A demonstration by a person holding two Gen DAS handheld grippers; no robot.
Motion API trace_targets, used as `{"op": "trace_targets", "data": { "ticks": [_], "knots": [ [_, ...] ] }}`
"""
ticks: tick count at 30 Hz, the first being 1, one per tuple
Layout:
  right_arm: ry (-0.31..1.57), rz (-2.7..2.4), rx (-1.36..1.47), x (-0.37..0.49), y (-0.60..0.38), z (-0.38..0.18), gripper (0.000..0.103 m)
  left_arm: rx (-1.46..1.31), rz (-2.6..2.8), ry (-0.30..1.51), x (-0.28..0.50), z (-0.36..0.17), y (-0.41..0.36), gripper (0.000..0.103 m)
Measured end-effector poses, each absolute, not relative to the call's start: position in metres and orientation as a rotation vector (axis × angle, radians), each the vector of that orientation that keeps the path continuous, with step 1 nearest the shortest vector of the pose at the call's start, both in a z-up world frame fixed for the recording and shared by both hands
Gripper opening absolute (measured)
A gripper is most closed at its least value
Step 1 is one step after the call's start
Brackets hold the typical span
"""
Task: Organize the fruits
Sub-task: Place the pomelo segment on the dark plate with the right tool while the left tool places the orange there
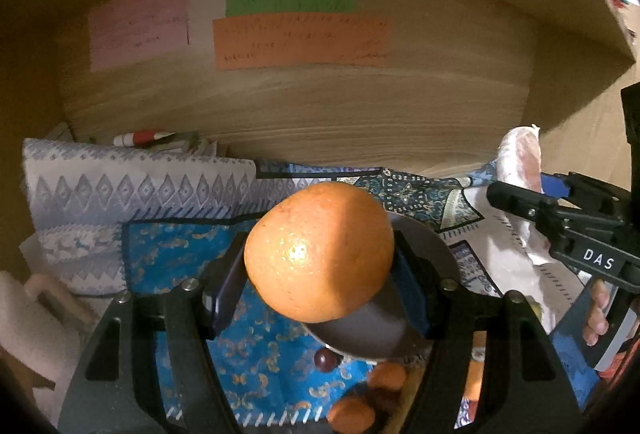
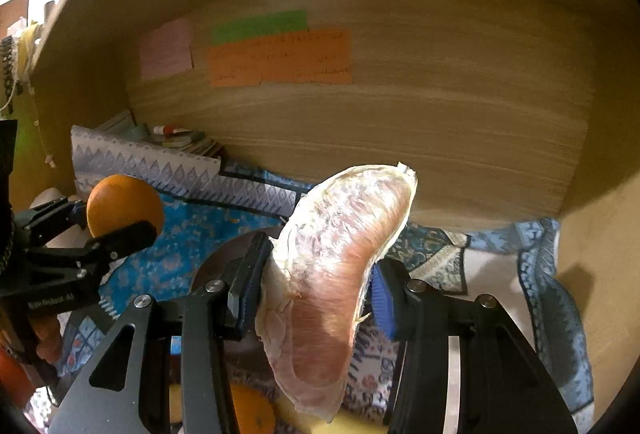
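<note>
Left gripper (image 1: 320,274) clamped on an orange (image 1: 319,252), pads pressing both sides, fruit held up in the air above a grey plate (image 1: 372,334). Same orange shows in the right wrist view (image 2: 120,204), at far left between the left gripper's black fingers (image 2: 124,234)

Right gripper (image 2: 316,290) closed on a peeled pomelo segment (image 2: 340,254), pale pink flesh with white skin bits, curved, tip pointing up and right, bottom end hanging below the jaws. One blue pad (image 2: 382,300) visible against its right edge. In the left wrist view the segment (image 1: 520,162) sticks up behind the right gripper (image 1: 520,202) at the right edge; fingers of the person's hand (image 1: 596,314) wrap that gripper's handle

Under both: patterned blue cloth (image 1: 180,266) over the table, grey-white zigzag cloth (image 1: 120,194) bunched further back left. Small fruits on the cloth below the plate: a dark round one (image 1: 326,359), small oranges (image 1: 386,376) near the bottom edge. Another orange piece (image 2: 252,414) low in the right wrist view, partly hidden by the gripper

Behind everything a wooden panel (image 1: 320,106) with paper notes stuck on: pink (image 1: 138,28), green (image 1: 290,2), orange (image 1: 300,40); writing too blurred to read. Red and white marker (image 1: 142,137) lying at the foot of the panel, back left
</note>
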State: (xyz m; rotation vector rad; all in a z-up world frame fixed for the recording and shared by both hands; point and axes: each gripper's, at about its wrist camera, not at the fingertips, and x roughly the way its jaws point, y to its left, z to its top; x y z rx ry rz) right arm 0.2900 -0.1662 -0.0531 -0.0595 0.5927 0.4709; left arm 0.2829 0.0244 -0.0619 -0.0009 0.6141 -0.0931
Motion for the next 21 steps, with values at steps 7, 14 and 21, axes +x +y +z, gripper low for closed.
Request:
{"op": "trace_targets", "data": {
  "ticks": [7,14,21],
  "knots": [
    [0.613,0.475,-0.079,0.320,-0.161,-0.058,0.043,0.023,-0.084,0.670,0.320,-0.076,0.020,0.068],
    [0.739,0.505,-0.139,0.342,-0.150,-0.092,0.043,0.027,-0.109,0.766,0.349,-0.103,0.017,0.068],
    [0.754,0.482,-0.148,0.343,-0.161,-0.099,0.043,0.037,-0.125,0.839,0.360,-0.125,0.015,0.068]
  ]
}}
